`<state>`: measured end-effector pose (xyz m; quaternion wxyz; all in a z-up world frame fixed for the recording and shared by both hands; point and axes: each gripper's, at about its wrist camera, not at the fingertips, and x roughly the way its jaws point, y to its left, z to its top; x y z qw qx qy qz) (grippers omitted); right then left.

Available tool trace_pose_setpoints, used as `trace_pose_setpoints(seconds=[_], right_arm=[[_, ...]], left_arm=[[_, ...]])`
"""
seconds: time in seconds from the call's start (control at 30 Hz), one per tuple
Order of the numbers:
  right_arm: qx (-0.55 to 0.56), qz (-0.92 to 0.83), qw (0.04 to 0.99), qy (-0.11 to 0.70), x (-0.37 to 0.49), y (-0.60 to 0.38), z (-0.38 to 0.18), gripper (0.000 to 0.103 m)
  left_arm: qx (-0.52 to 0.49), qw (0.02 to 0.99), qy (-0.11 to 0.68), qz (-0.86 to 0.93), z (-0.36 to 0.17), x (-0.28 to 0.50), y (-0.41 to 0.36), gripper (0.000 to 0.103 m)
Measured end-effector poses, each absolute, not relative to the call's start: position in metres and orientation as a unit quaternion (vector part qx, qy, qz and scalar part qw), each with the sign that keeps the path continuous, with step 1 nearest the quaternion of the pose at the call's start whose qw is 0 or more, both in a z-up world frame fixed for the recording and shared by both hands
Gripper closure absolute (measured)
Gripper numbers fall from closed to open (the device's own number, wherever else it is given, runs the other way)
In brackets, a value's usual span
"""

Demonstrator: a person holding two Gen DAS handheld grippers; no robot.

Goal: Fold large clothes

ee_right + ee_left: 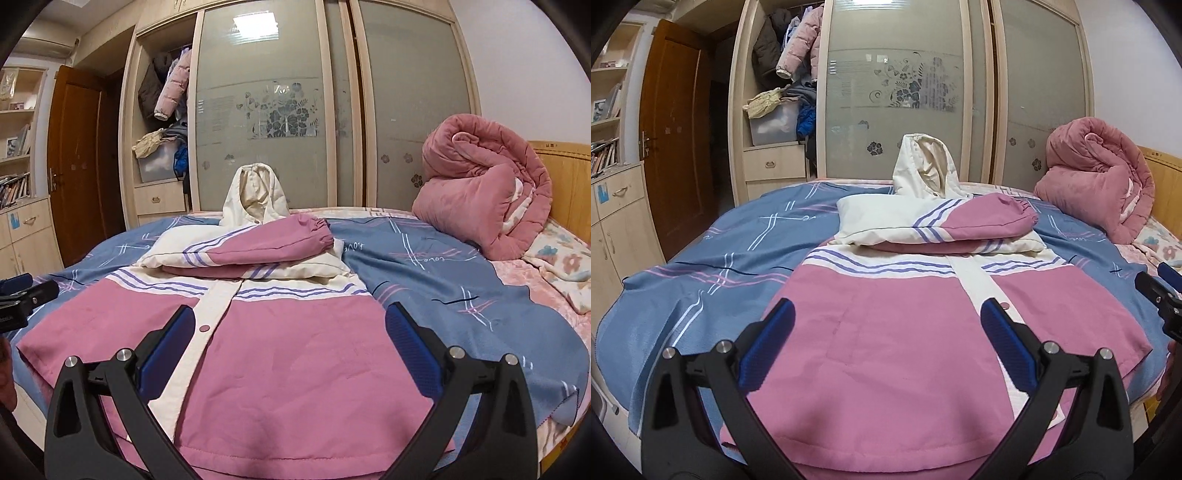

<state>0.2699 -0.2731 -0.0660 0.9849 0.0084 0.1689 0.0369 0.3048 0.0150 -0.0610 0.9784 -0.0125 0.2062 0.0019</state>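
Observation:
A pink and cream hooded jacket [894,332] [295,354] lies front-up on the bed, hem toward me. Both sleeves [960,225] [266,247] are folded across its chest, and the cream hood [923,166] [255,195] stands up at the far end. My left gripper [886,314] hovers open over the jacket's left half near the hem, nothing between its fingers. My right gripper [291,317] hovers open over the jacket's right half, also empty. Each gripper shows at the edge of the other's view: the right gripper [1160,291] and the left gripper [22,299].
A blue patterned sheet [701,266] [443,288] covers the bed. A rolled pink quilt [1100,177] [484,184] sits at the far right by the wooden headboard [569,177]. A wardrobe with sliding doors [897,92] stands behind the bed, a brown door [672,136] at the left.

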Motion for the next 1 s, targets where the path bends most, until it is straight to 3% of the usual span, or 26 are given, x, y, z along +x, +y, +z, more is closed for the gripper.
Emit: trace_pose_setpoints(seconds=[1.0], right_arm=[[-0.018,0.040,0.985,0.169,0.260,-0.260,-0.066,0.001]], left_arm=[[-0.019,0.975,0.220,-0.023,-0.062,0.311,0.009,0.002]])
